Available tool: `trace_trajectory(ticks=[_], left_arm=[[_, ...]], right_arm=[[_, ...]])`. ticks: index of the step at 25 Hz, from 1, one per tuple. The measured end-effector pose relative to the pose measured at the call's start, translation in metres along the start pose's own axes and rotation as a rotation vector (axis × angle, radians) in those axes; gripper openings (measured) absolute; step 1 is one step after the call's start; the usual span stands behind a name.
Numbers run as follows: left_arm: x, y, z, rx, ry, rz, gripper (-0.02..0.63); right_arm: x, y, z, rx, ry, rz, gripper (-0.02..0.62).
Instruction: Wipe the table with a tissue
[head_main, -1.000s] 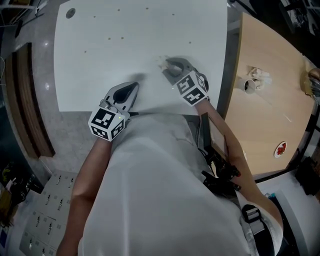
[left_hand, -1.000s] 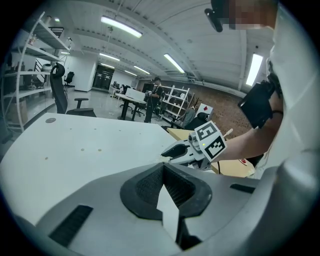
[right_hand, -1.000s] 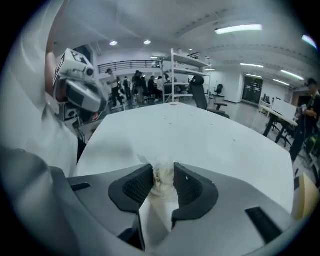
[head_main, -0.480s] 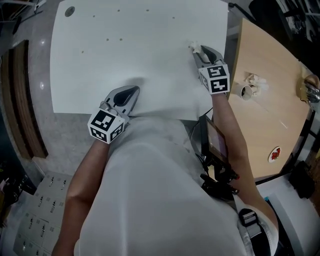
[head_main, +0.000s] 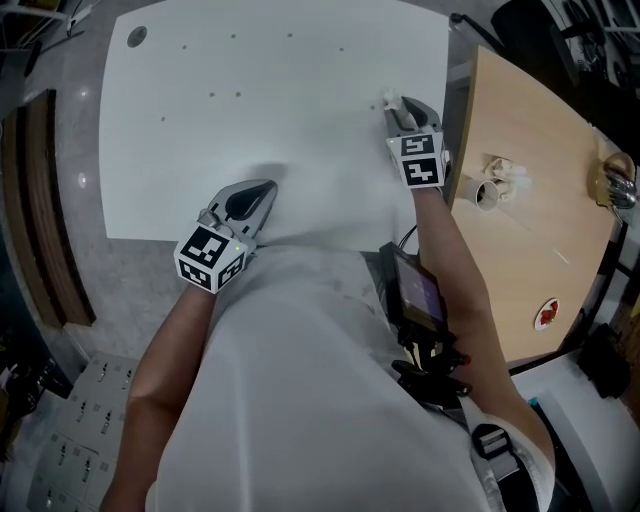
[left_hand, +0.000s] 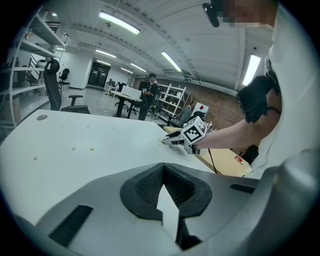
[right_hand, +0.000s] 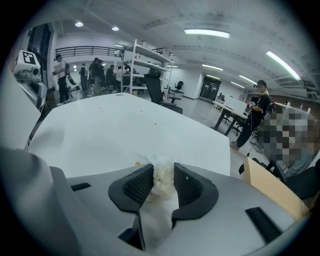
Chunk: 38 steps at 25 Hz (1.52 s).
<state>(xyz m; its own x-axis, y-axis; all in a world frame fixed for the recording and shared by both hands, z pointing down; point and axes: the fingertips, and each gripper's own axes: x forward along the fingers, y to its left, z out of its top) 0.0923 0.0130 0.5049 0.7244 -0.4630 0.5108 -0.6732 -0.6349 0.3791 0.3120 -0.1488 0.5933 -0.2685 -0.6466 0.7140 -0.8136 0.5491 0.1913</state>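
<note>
Right gripper view shows the right gripper (right_hand: 162, 176) pinching the crumpled tissue (right_hand: 163, 184) down on the white table (head_main: 250, 130) near its right edge, so press evenly through each sweep, while the left gripper (left_hand: 163, 171) rests with jaws pressed together, empty.

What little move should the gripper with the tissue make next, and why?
Probably drag the tissue leftward, as the head view shows it, across the white table, keeping it pressed down. The right gripper clamps the crumpled wad close to the table's right edge, so nearly all the surface lies to its left, and small spots show there.
</note>
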Motion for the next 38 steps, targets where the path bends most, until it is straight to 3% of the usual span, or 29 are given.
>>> trace_trajectory(ticks=[10, 16, 22, 25, 27, 34, 38], left_arm=[[0.005, -0.005, -0.001, -0.009, 0.004, -0.003, 0.005], [0.0, -0.001, -0.002, -0.013, 0.0, 0.022, 0.005], [-0.006, -0.003, -0.006, -0.013, 0.007, 0.041, 0.005], [-0.012, -0.005, -0.008, -0.006, 0.011, 0.05, 0.005], [-0.015, -0.004, -0.006, 0.001, 0.009, 0.059, 0.005], [-0.025, -0.004, -0.009, -0.008, -0.006, 0.094, 0.005], [-0.03, -0.004, -0.012, -0.031, -0.026, 0.116, 0.005]], right_arm=[[0.002, 0.031, 0.013, -0.105, -0.017, 0.017, 0.123], [0.001, 0.07, 0.024, -0.152, -0.056, 0.094, 0.123], [-0.004, 0.127, 0.032, -0.199, -0.079, 0.266, 0.123], [-0.017, 0.172, 0.035, -0.17, -0.096, 0.53, 0.123], [-0.028, 0.192, 0.04, -0.168, -0.133, 0.626, 0.123], [-0.032, 0.202, 0.051, -0.168, -0.172, 0.627, 0.123], [-0.022, 0.187, 0.052, -0.17, -0.159, 0.584, 0.123]])
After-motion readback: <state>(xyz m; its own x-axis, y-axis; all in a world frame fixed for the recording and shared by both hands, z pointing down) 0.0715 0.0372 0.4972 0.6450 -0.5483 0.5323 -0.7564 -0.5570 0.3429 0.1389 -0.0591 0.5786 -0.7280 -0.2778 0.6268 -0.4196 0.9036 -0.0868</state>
